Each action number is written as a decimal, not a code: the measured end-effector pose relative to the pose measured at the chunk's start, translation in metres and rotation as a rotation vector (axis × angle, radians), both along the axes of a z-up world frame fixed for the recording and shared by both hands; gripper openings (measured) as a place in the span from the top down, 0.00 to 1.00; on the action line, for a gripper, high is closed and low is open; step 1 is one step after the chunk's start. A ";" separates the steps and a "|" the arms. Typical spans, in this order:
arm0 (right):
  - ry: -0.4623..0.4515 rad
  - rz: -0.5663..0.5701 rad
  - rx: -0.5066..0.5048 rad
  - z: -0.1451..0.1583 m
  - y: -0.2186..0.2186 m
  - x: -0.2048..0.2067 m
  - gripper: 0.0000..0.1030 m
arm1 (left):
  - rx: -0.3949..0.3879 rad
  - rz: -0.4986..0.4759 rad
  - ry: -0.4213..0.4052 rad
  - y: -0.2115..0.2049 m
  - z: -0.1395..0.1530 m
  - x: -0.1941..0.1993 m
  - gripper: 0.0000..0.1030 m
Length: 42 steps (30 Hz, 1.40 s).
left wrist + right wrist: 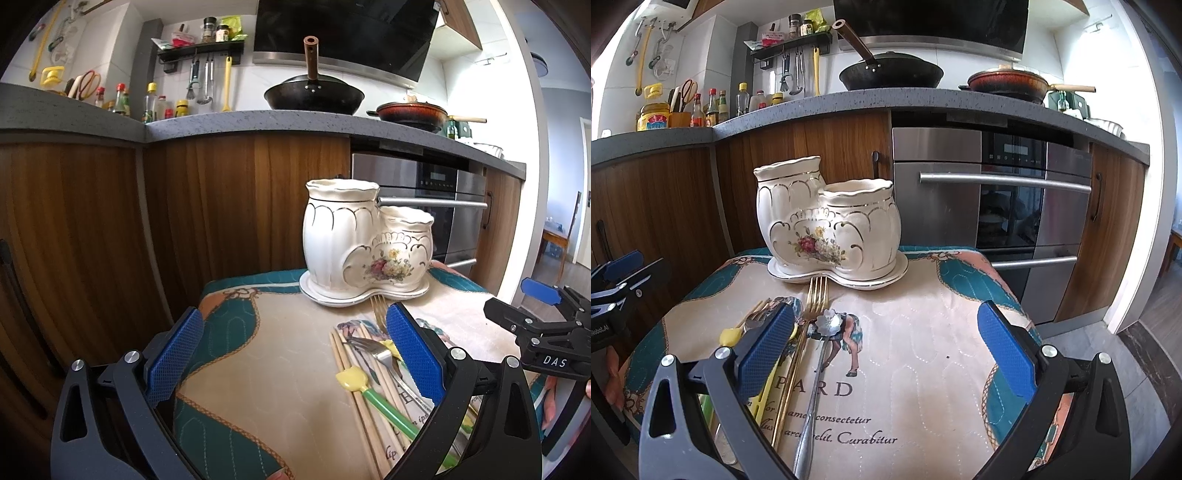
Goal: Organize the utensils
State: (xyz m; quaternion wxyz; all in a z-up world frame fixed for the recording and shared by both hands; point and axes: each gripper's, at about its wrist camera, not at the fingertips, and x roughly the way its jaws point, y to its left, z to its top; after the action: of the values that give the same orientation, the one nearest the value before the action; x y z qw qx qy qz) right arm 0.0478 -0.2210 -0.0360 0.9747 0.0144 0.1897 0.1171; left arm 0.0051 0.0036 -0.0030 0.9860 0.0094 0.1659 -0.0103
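Observation:
A white floral ceramic utensil holder [364, 240] with two mouths stands on its saucer at the far side of a quilted mat [277, 350]; it also shows in the right wrist view [829, 225]. Utensils lie in front of it: a gold fork [812, 306], a silver flower-end spoon [822, 347], a silver fork [373, 350], wooden chopsticks [354, 384] and a green-handled yellow-tipped utensil [380, 398]. My left gripper [295, 354] is open and empty, left of the utensils. My right gripper [886, 354] is open and empty, right of them; it also shows in the left wrist view [535, 317].
The mat covers a small table in front of wooden kitchen cabinets [92, 229] and a steel oven [993, 206]. A grey counter [849, 103] above carries a black wok [890, 74], a red pan [1004, 83] and bottles.

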 end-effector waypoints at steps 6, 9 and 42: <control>0.021 -0.016 -0.004 0.001 0.000 0.002 0.05 | 0.001 -0.025 0.027 0.002 0.002 0.007 0.05; 0.033 -0.054 -0.037 0.007 -0.002 0.004 0.05 | 0.033 -0.046 0.064 0.001 0.003 0.012 0.05; 0.322 0.368 -0.096 0.022 0.061 0.017 0.42 | 0.098 -0.095 0.306 0.033 -0.012 0.039 0.05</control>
State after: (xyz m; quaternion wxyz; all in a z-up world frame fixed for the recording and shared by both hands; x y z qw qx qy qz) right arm 0.0653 -0.1603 -0.0141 0.8938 -0.0484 0.3472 0.2798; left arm 0.0442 0.0367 -0.0150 0.9460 0.0637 0.3139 -0.0503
